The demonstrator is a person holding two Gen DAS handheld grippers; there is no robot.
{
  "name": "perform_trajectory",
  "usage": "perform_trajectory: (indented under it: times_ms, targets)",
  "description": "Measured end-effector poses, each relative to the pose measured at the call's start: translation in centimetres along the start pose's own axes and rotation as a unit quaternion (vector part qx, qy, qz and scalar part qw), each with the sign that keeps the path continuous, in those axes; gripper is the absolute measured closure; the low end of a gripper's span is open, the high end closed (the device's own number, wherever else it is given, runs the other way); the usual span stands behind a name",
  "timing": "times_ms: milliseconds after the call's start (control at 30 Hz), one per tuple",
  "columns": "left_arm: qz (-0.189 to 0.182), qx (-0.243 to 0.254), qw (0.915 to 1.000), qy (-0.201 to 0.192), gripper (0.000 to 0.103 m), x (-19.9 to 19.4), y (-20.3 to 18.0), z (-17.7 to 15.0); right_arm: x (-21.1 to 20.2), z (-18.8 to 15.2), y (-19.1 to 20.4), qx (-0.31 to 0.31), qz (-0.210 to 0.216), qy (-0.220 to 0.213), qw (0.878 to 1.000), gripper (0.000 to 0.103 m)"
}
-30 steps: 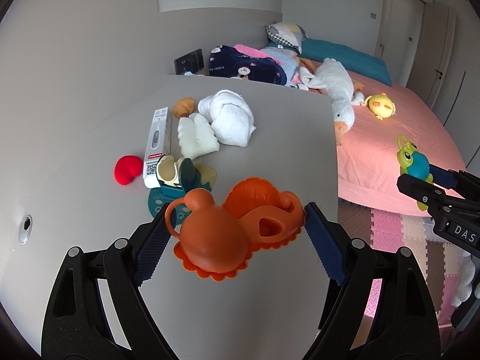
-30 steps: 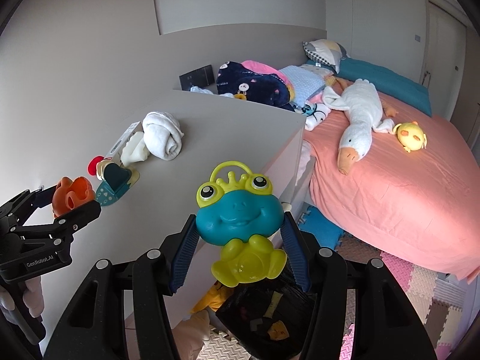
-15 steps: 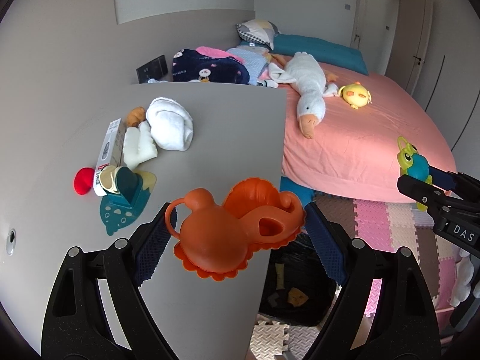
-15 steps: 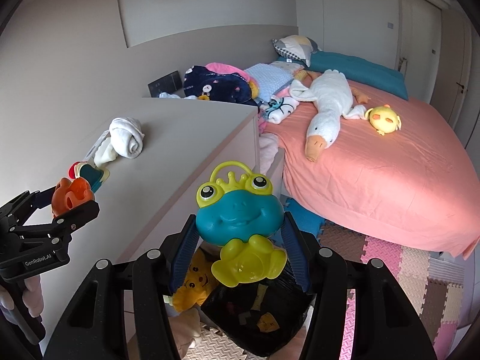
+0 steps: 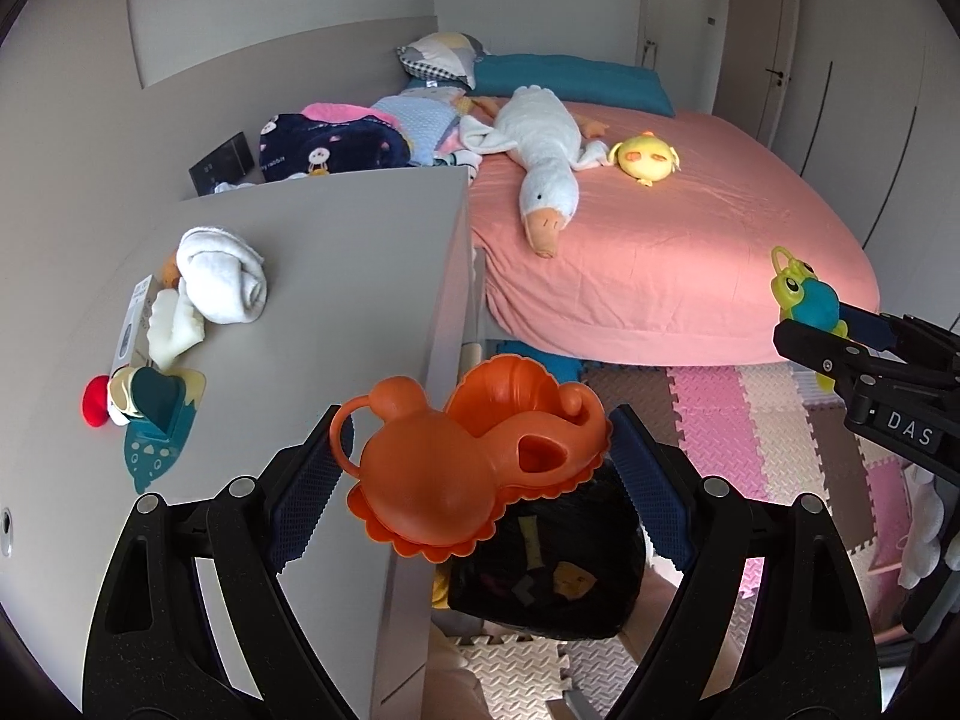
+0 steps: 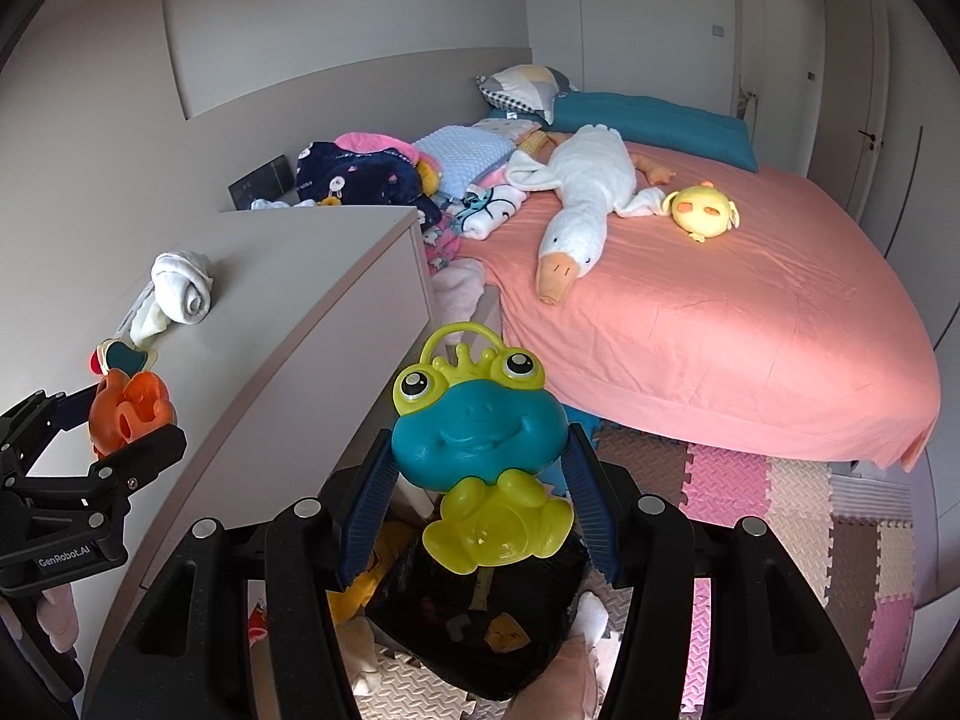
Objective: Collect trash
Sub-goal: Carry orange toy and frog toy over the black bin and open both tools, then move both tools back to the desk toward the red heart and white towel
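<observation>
Two toys are carried: an orange toy is pinched in the left tool, a frog toy in the right tool. Directly below both, beside the table, a black bag is seen near.

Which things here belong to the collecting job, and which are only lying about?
In the job:
- orange toy, held in left gripper
- frog toy, held in right gripper
- black bag below both

Lying about:
- goose plush, yellow chick plush on bed
- rolled towel on cabinet
</observation>
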State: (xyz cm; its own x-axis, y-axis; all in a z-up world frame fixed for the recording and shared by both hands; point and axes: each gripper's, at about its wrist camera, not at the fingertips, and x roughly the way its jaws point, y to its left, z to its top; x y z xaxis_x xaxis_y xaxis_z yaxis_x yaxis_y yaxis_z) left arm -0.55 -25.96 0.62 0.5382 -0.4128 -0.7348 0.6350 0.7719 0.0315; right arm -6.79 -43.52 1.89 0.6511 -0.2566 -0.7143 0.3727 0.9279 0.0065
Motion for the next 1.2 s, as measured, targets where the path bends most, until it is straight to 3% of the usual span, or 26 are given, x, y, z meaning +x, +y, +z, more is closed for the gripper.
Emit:
perform_trajectory:
  times_ms: [133,167,233,633,1200]
  targets:
    - [-0.025,0.016,0.9995,0.012,0.019,0.7,-1.5,-0.1,0.0,0.2,-0.9,0.01,0.004,0.004,1.0,0.046]
    - [-0.042,0.022,0.9987,0.021,0.018,0.9,-1.9,-0.2,0.2,0.4,-1.0,0.013,0.003,0.014,1.0,0.038]
    - [-0.052,0.025,0.9979,0.029,0.006,1.1,-2.3,-0.4,0.1,0.7,-1.1,0.02,-0.014,0.011,1.0,0.024]
    - [-0.028,-0.004,0.9991,0.032,0.006,0.9,0.0,-1.2,0.4,0.5,-0.2,0.016,0.0,0.005,1.0,0.023]
    - [0.007,-0.031,0.9988,0.038,0.006,1.3,4.2,-2.4,2.8,1.2,4.3,-0.003,0.037,0.02,0.999,0.023]
